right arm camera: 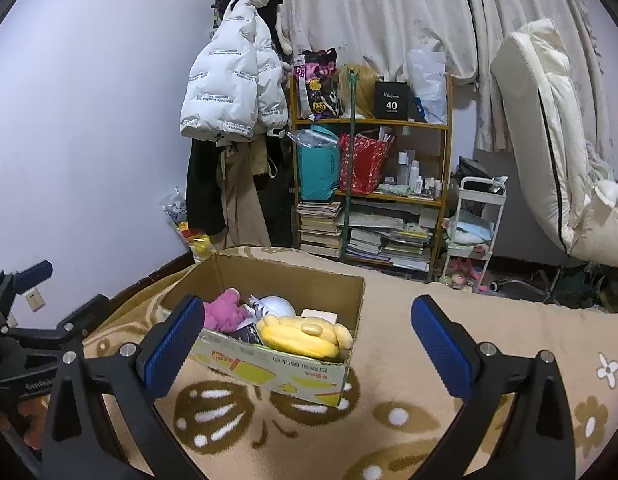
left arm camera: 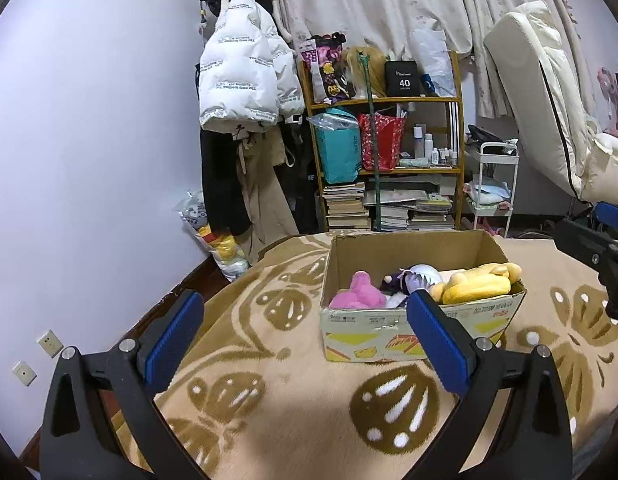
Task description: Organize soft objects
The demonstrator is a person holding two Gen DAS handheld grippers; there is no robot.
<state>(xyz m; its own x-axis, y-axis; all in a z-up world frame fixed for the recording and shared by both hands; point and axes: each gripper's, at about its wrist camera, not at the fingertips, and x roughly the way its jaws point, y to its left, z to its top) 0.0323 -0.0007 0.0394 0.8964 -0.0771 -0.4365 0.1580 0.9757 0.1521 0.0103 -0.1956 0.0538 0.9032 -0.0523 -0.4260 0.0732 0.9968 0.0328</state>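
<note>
Three plush toys in cardboard box (left arm camera: 421, 320), centre frame, on patterned blanket (left arm camera: 289, 400): pink plush (left arm camera: 359, 290), purple-white plush (left arm camera: 417, 278), yellow plush (left arm camera: 479, 282). Left hand-held gripper (left arm camera: 305, 340) and right hand-held gripper (right arm camera: 305, 344) both spread wide, empty. Likely light, squashy, non-fragile; pinch thick body, not limbs.

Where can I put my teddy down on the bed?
The blanket is bare right of the cardboard box and in front of it, toward the grippers. Inside the box it's crowded: pink plush, yellow plush and others fill it.
</note>
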